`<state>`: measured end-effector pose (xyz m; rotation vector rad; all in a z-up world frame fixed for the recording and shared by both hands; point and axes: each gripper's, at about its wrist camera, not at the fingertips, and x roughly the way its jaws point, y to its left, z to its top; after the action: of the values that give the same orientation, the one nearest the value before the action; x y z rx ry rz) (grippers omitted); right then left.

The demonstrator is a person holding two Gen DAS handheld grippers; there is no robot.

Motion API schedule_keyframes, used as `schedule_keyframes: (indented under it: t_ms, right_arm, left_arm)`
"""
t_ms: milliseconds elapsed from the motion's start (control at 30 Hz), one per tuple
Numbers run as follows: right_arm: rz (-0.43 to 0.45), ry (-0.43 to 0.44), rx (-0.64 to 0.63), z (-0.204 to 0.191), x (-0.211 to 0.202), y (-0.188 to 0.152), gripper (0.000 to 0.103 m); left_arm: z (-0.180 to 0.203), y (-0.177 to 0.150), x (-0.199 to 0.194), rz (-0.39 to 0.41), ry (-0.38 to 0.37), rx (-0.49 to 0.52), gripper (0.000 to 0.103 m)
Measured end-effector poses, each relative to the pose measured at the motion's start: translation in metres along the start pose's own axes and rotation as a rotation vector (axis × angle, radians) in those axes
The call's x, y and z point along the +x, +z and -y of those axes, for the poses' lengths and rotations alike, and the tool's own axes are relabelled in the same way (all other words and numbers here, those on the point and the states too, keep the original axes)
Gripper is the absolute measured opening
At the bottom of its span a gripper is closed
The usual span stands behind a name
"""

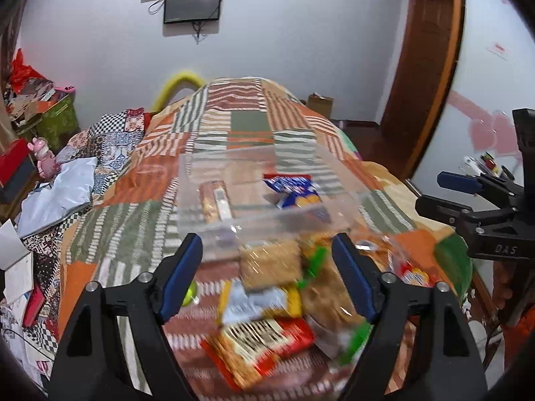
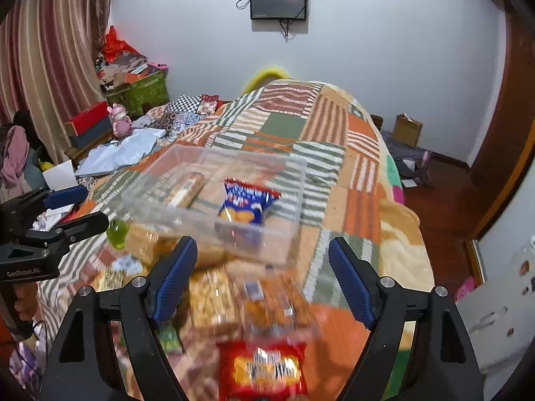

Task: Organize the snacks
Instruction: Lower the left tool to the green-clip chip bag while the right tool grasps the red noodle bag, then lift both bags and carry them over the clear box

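Note:
A clear plastic bin (image 1: 334,173) (image 2: 294,187) rests on the patchwork quilt. Inside it lie a blue snack packet (image 1: 296,190) (image 2: 247,202) and a tan biscuit bar (image 1: 215,200) (image 2: 187,188). In front of the bin sits a blurred heap of snack packs: a tan cracker pack (image 1: 271,264), a yellow-edged pack (image 1: 260,302), a red pack (image 1: 267,341) (image 2: 264,367). My left gripper (image 1: 269,274) hovers open above the heap, nothing between its blue pads. My right gripper (image 2: 264,277) is also open and holds nothing, just short of the bin's near wall. Each gripper shows at the edge of the other's view.
The quilt (image 1: 250,123) covers a raised bed. Left of it lie a grey plastic bag (image 1: 63,193), a pink toy (image 1: 43,160), boxes and papers. A green jelly cup (image 2: 117,232) sits by the heap. A wooden door frame (image 1: 431,77) stands at right.

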<state>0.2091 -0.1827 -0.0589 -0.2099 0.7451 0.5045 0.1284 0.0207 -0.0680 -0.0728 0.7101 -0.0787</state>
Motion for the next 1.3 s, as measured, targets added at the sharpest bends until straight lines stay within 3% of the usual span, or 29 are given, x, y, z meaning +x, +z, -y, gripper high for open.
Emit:
schedule_keyframes:
  t_ms: [200,500,767,967,1067,1133,1300]
  right_arm:
    - [-0.025,-0.017,0.021,0.003,-0.01,-0.038,0.084]
    - [-0.108,0.014,0.115,0.02,-0.003,-0.088,0.084]
    - [-0.165,0.076,0.105,0.015,0.007,-0.11,0.084]
    - [-0.197,0.089,0.117,0.016,0.018,-0.117,0.084]
    - [-0.212,0.107,0.143,0.019,0.023,-0.123,0.084]
    - [-0.212,0.109,0.145,0.018,0.025,-0.126,0.084]
    - [-0.189,0.112,0.145,0.015,0.02,-0.127,0.077]
  left_arm:
    - [0.029,-0.024,-0.008,-0.01,-0.027,0.057,0.082]
    - [0.049,-0.044,0.013,-0.086,-0.069,0.034,0.082]
    - [0.065,-0.058,0.039,-0.134,-0.046,0.043,0.082]
    - [0.072,-0.063,0.047,-0.106,0.005,0.076,0.082]
    - [0.071,-0.063,0.049,-0.095,0.016,0.082,0.074]
    - [0.07,-0.063,0.054,-0.107,0.019,0.093,0.062]
    - [0.065,-0.066,0.057,-0.105,0.013,0.102,0.055]
